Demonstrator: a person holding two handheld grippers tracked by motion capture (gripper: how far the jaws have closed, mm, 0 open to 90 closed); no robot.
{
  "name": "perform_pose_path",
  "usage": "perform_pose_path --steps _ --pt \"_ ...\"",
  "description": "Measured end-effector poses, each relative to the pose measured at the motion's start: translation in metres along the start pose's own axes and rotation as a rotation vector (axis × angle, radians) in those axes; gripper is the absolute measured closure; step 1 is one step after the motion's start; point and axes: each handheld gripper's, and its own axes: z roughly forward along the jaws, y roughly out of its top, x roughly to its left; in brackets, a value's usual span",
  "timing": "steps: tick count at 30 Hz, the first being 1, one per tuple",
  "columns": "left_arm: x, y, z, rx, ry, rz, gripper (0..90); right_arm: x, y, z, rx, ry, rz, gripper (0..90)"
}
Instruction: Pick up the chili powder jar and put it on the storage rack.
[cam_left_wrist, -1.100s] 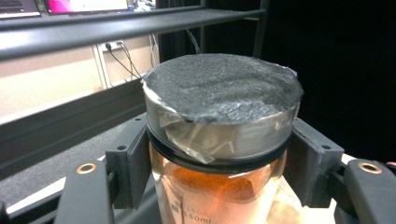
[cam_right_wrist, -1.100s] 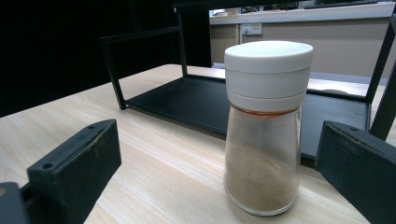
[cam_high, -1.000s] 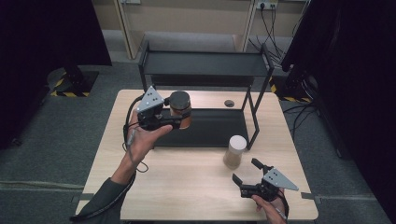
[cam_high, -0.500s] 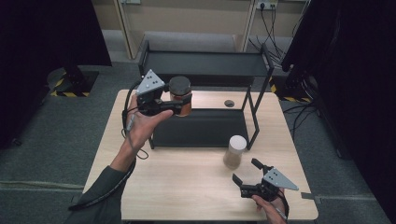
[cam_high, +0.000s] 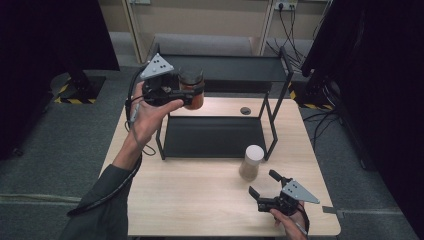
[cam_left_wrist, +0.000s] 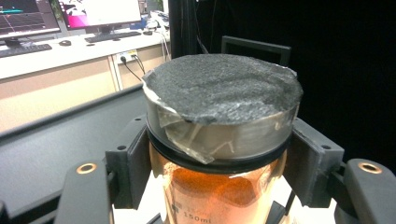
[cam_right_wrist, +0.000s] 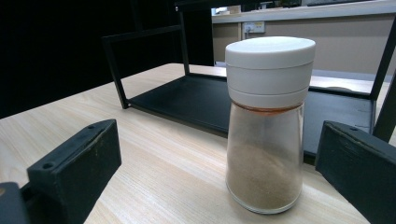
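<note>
Your left gripper (cam_high: 186, 96) is clamped on the orange-powder jar (cam_high: 191, 89), held in the air beside the black rack (cam_high: 274, 116)'s upper shelf. Judged step: shelving; next, lower it level onto that shelf. Your right gripper (cam_high: 263, 187), jaws apart, waits near the white-capped shaker (cam_high: 251, 162) in front of the rack.

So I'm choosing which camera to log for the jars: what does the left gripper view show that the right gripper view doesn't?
Left gripper view alone: the orange-powder jar with its dark taped lid, clamped between the left gripper jaws, and monitors on a desk behind.

Right gripper view alone: the white-capped shaker of pale powder standing on the wooden table, between the open jaws of the right gripper but untouched.

Both: the black metal rack.
</note>
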Motion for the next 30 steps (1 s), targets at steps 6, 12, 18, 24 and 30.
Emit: perform_pose_path --steps 6,12,18,24,30 --pt "0.003 0.012 0.005 0.001 0.018 -0.009 32.0 -0.001 0.000 0.000 0.000 0.002 0.004 0.6" --pt "0.005 0.022 0.010 0.005 0.039 -0.005 32.0 -0.001 0.000 -0.001 -0.003 0.002 0.005 0.6" --pt "0.009 0.030 0.017 0.007 0.068 -0.016 32.0 -0.001 0.000 -0.001 -0.004 0.003 0.004 0.6" --pt "0.015 0.036 0.024 0.006 0.103 -0.034 32.0 -0.002 0.000 -0.001 -0.003 0.006 0.007 0.6" --pt "0.019 0.043 0.035 0.025 0.136 -0.024 32.0 -0.002 -0.001 -0.001 -0.003 0.007 0.008 0.6"
